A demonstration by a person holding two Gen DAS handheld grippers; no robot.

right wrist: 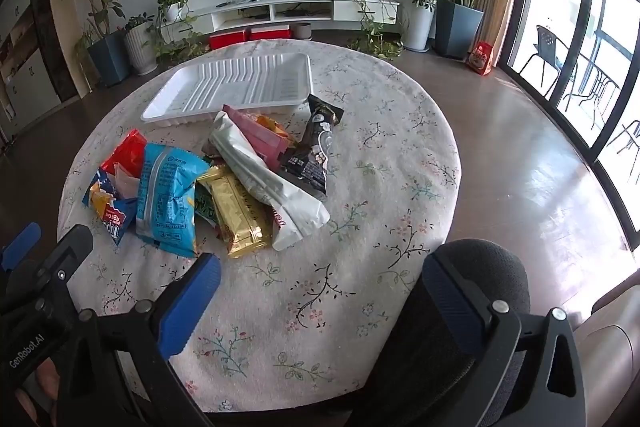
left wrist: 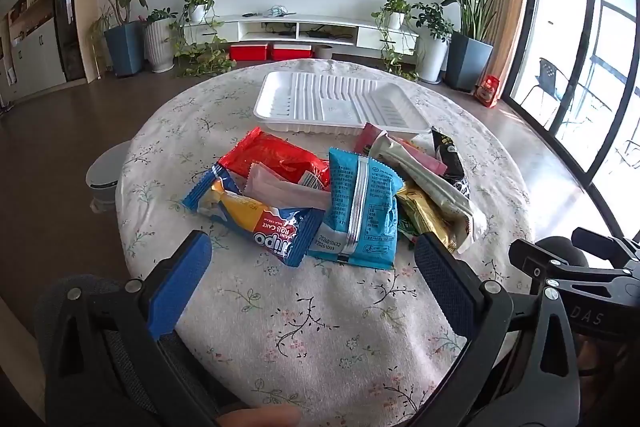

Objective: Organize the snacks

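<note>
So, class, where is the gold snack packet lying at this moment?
In the right wrist view the gold snack packet lies at the near edge of the pile, between the light blue packet on its left and the white packet on its right.

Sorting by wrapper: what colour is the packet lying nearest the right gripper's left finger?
Gold packet, shown best in the right wrist view.

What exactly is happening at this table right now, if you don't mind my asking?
A person is about to sort snacks with two tools. The left hand-held gripper and the right hand-held gripper both hover open over the floral tablecloth, holding nothing. A heap of snack packets lies untouched in front of them. Beyond the heap, the white tray holds no snacks yet.
</note>
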